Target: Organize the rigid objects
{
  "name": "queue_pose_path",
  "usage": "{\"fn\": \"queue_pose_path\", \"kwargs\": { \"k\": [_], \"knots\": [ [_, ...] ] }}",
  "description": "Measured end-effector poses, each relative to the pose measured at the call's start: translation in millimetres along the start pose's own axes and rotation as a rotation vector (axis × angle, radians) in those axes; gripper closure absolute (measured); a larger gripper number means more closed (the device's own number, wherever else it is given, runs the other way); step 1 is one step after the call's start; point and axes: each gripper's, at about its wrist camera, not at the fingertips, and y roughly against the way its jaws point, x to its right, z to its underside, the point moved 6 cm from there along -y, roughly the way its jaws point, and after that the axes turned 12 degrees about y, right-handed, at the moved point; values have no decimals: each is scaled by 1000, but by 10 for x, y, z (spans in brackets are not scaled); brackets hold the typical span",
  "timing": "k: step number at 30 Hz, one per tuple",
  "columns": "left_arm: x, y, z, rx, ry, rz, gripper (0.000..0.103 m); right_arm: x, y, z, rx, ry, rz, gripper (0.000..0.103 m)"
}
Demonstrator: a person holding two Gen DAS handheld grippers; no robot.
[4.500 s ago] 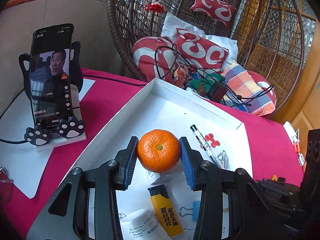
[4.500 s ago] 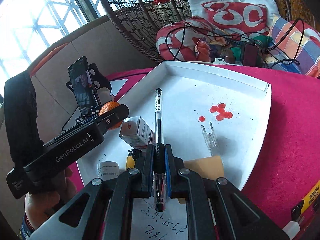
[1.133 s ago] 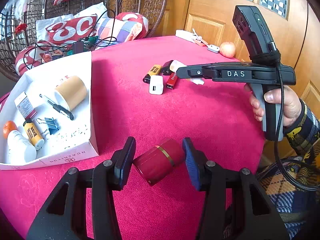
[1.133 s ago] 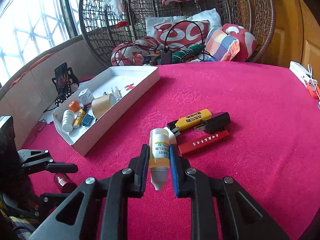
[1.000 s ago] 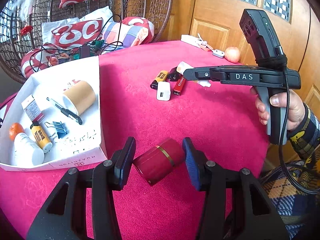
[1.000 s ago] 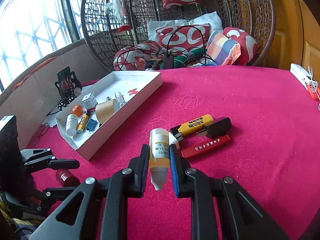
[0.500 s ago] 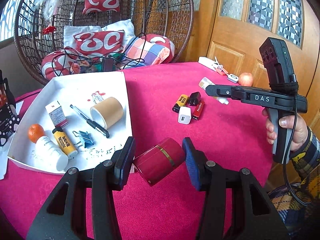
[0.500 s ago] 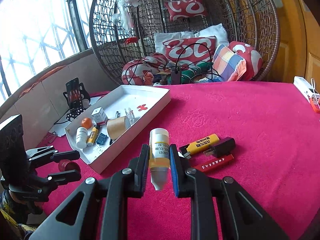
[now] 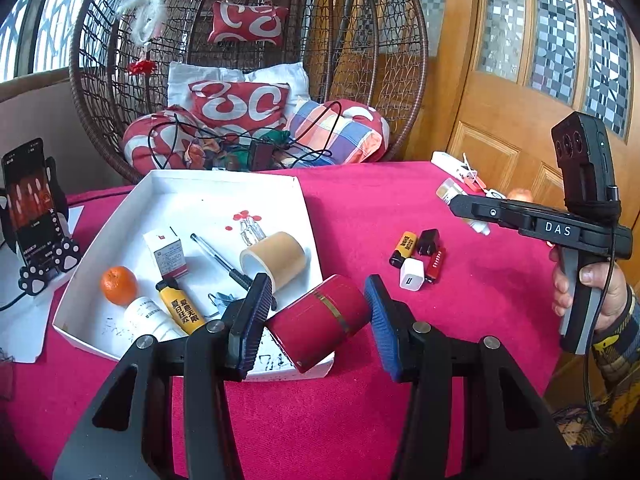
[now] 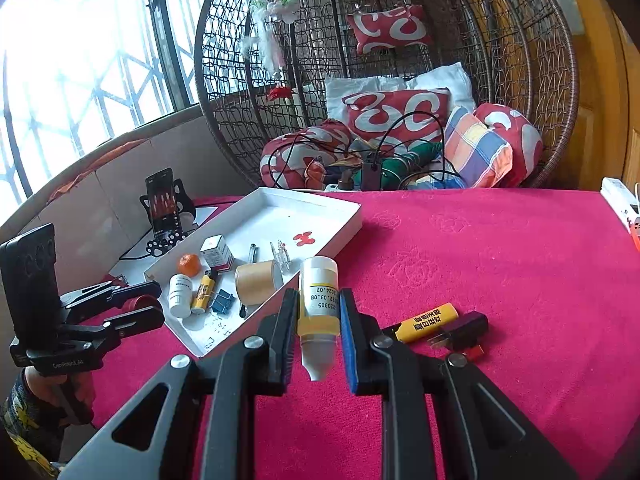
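My left gripper [image 9: 318, 312] is shut on a dark red cylinder with a gold band [image 9: 320, 320], held tilted above the near right corner of the white tray [image 9: 304, 208]. In the tray lie an orange [image 9: 118, 285], a white bottle [image 9: 148, 318], a yellow lighter [image 9: 180, 306], a small box [image 9: 170, 254], a pen [image 9: 220, 258], a tape roll [image 9: 276, 258] and a binder clip. My right gripper [image 10: 318, 312] is shut on a small yellow-labelled bottle [image 10: 318, 304], cap pointing back, above the red cloth just right of the tray [image 10: 352, 220].
On the red tablecloth right of the tray lie a yellow lighter [image 9: 404, 243], black plug [image 9: 429, 240], white charger [image 9: 412, 274] and red lighter [image 9: 434, 266]. A phone on a stand [image 9: 34, 208] stands left of the tray. A wicker chair with cushions [image 9: 240, 104] is behind the table.
My left gripper has lifted and swung left with the red cylinder, from over bare cloth to over the tray's near corner. My right gripper has risen a little with the bottle.
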Motion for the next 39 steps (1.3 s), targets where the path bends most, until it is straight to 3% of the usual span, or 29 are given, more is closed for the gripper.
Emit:
{"fn": "queue_pose_path", "kwargs": {
  "k": [14,22,26,35,39],
  "knots": [
    [-324,17,-315,55,65,-55,55,-200,-152,-318,20,53,-51,84],
    [-513,-72,-716,98,167,-57,55,-384,-294,-545,27,86,-91,84],
    [-603,-193,-922,131,180,-112,55,-459,-426,-583,6,82,-115,84],
    [-1081,-687,-1341,69,306,-143,55,-556,-865,-899,-36,87,-125,84],
    [-1308,-954,-1321,16,359,-195,55,-563,-1152,-910,-72,63,-120,84]
  ]
}}
